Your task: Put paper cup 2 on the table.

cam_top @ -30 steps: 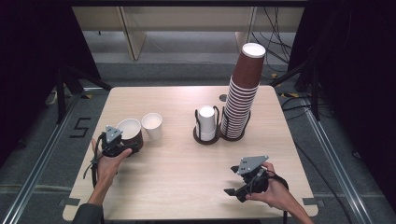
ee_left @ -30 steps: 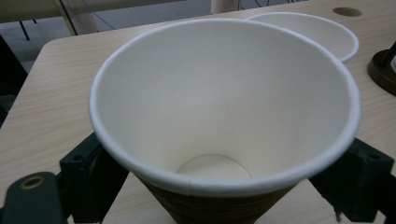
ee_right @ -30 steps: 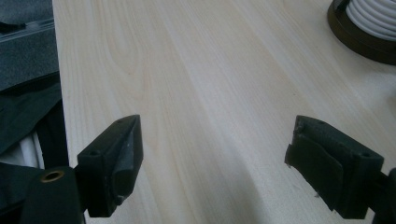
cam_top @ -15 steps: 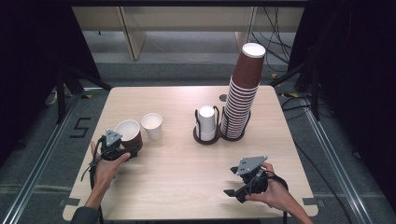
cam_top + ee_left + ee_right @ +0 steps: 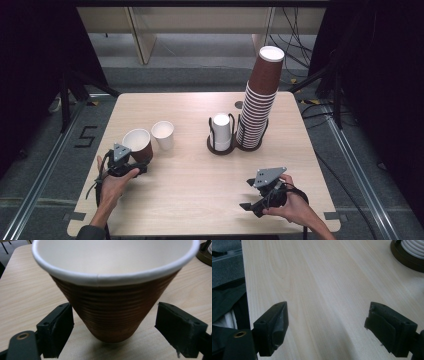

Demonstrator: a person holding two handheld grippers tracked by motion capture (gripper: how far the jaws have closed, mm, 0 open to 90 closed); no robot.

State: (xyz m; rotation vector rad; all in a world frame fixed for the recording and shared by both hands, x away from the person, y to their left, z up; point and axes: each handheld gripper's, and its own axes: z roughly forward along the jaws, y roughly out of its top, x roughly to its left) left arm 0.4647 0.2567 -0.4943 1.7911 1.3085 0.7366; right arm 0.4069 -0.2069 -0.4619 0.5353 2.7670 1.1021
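One brown cup (image 5: pixel 113 307) sits near the counter's (image 5: pixel 200 185) left edge between the closing left claw (image 5: pixel 115 333), not yet pinched; right claw (image 5: pixel 337 331) gapes, idle.

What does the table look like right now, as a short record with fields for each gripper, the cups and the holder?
left gripper: jaws just closing, around brown cup, left pad at its wall, gap at right pad
right gripper: open over bare table
white cup: upright beside brown cup
cup stack: tall, brown, in holder
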